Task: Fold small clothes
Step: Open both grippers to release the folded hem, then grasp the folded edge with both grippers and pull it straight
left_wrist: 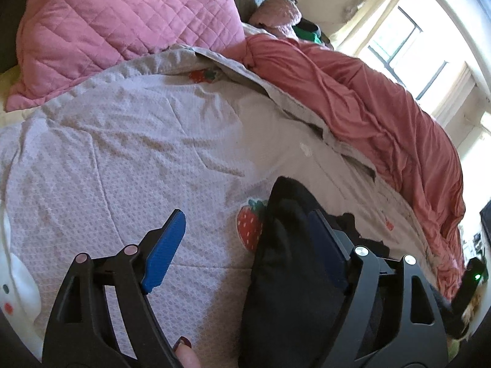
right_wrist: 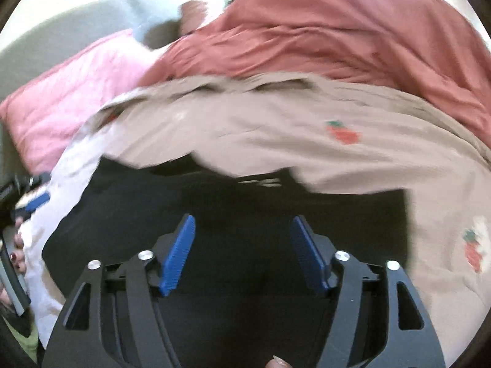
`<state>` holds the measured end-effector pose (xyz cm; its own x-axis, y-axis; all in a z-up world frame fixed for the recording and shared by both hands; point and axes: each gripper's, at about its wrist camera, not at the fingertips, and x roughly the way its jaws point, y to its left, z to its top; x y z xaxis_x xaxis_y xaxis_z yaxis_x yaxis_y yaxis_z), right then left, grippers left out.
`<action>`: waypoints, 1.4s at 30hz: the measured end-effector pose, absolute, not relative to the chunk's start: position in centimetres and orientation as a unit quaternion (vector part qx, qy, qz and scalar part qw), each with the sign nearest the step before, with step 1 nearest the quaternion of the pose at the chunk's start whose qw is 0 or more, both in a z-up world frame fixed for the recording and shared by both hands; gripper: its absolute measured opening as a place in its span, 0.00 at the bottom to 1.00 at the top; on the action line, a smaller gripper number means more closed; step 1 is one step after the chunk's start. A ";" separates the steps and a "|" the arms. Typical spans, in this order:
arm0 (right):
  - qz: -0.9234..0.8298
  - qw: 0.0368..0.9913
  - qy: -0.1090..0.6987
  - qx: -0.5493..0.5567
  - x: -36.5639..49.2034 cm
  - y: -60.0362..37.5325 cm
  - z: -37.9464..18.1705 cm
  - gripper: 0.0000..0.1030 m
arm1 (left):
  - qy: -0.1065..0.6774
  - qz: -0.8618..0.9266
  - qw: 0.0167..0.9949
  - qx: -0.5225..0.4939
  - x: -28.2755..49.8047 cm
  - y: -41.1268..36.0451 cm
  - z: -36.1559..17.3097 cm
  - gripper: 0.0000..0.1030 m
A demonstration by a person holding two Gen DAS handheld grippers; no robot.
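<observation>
The black garment [right_wrist: 233, 214] lies spread flat on the strawberry-print bedspread [left_wrist: 122, 159], apparently laid out so its edges can be taken up for a fold. The left gripper [left_wrist: 245, 239] stands with its fingers wide apart over the garment's left edge, gripping nothing, while the right gripper [right_wrist: 242, 239] hovers above the cloth's middle, fingers likewise spread and empty. Behind lie a rust-red blanket [left_wrist: 368, 98] and a pink quilted pillow [left_wrist: 122, 21], pushed well clear of the folding space.

Black garment [right_wrist: 233, 214] flat on strawberry-print bedspread [right_wrist: 276, 141]; partly folded
</observation>
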<state>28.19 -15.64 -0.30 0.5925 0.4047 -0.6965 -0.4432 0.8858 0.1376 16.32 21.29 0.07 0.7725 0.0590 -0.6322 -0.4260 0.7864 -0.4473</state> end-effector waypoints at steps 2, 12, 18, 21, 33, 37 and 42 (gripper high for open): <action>0.205 0.902 0.381 -0.005 28.9 -19.1 -0.1 0.64 | 0.316 0.132 0.894 -0.289 16.7 20.9 -0.2 0.72; 0.147 0.895 0.418 0.056 33.2 -27.2 -2.9 0.64 | 0.352 0.133 0.904 -0.203 19.8 19.3 -1.3 0.72; 0.164 0.889 0.423 0.064 34.7 -26.2 -3.8 0.64 | 0.358 0.108 0.903 -0.212 21.7 20.2 -2.1 0.72; 0.170 0.886 0.428 0.057 35.3 -25.6 -4.1 0.52 | 0.366 0.090 0.897 -0.232 22.2 20.4 -2.6 0.68; 0.148 0.899 0.407 0.068 34.2 -26.4 -3.8 0.10 | 0.404 0.047 0.900 -0.155 25.1 17.9 -3.8 0.10; 0.139 0.909 0.387 0.075 33.4 -26.9 -3.0 0.08 | 0.367 0.057 0.923 -0.098 24.4 16.3 -1.8 0.03; 0.124 0.913 0.382 0.079 33.4 -27.7 -3.1 0.08 | 0.334 0.066 0.939 -0.052 24.3 15.0 -0.8 0.03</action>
